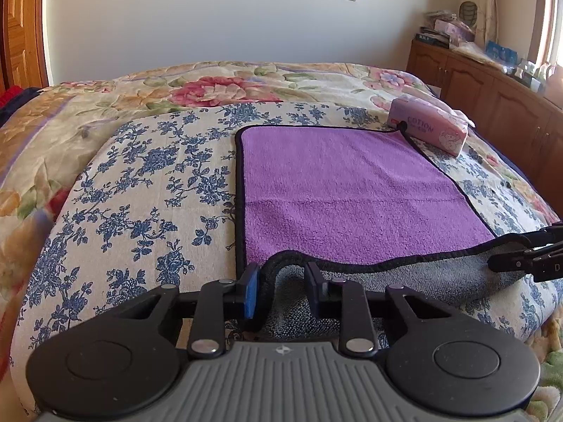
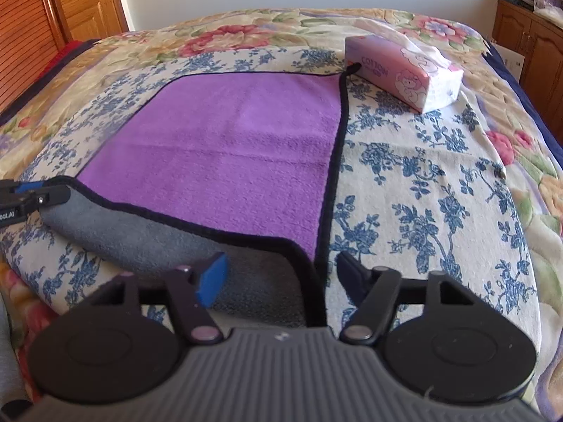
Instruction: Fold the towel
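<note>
A purple towel [image 1: 345, 190] with a black hem and a grey underside lies flat on the bed, and it also shows in the right wrist view [image 2: 228, 140]. Its near edge is turned up, showing the grey side [image 1: 404, 281]. My left gripper [image 1: 283, 290] is open, its jaws standing on either side of the near left corner of the towel. My right gripper [image 2: 281, 274] is open around the near right corner. Each gripper shows at the edge of the other view: the right one [image 1: 527, 256] and the left one [image 2: 31, 198].
A pink tissue pack [image 1: 429, 130] lies at the towel's far right corner, also seen in the right wrist view [image 2: 401, 70]. The bed carries a blue-flowered cloth [image 1: 147, 190] over a floral quilt. A wooden cabinet [image 1: 492, 98] stands at the right, a wooden door [image 2: 81, 0] at the left.
</note>
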`<state>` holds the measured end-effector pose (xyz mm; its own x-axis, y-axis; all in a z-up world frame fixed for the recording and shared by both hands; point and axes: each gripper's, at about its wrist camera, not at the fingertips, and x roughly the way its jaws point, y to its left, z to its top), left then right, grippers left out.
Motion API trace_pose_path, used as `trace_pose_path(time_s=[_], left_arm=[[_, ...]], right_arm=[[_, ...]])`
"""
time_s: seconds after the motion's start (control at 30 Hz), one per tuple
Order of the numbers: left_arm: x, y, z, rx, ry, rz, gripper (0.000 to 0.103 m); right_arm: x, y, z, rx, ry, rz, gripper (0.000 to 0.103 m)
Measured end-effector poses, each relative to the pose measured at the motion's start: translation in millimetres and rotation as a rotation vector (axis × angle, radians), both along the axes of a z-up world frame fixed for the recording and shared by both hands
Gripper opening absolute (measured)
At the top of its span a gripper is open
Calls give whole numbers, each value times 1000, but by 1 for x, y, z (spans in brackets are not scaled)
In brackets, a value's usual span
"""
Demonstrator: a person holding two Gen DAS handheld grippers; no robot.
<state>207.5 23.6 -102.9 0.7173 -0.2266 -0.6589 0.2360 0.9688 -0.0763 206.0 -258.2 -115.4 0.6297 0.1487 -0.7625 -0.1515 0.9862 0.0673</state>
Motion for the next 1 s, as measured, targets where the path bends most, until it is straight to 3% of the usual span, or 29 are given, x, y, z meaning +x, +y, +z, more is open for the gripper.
trace_pose_path(time_s=[0.27,0.4,0.53,0.6,0.67,1.0], left_arm=[[1,-1,-1,4,4,-2,29],[0,-1,-1,-1,7,-5,26],[0,-2,0,0,8,-12,18],[0,-2,0,-1,6,-17,14],[-1,-3,0,-3,5,-22,9],[-4,-3,8,-17,-30,-23,7]], right_arm=[[-1,-2,3,-5,11,17,50],[-2,-3,5,-12,11,19,30],[-3,-4,6,-10,8,22,19],[-4,-4,7,-9,1,27,8],[-4,-4,8,-9,-8,31,8],[-5,-5,20,9,-87,29,5]])
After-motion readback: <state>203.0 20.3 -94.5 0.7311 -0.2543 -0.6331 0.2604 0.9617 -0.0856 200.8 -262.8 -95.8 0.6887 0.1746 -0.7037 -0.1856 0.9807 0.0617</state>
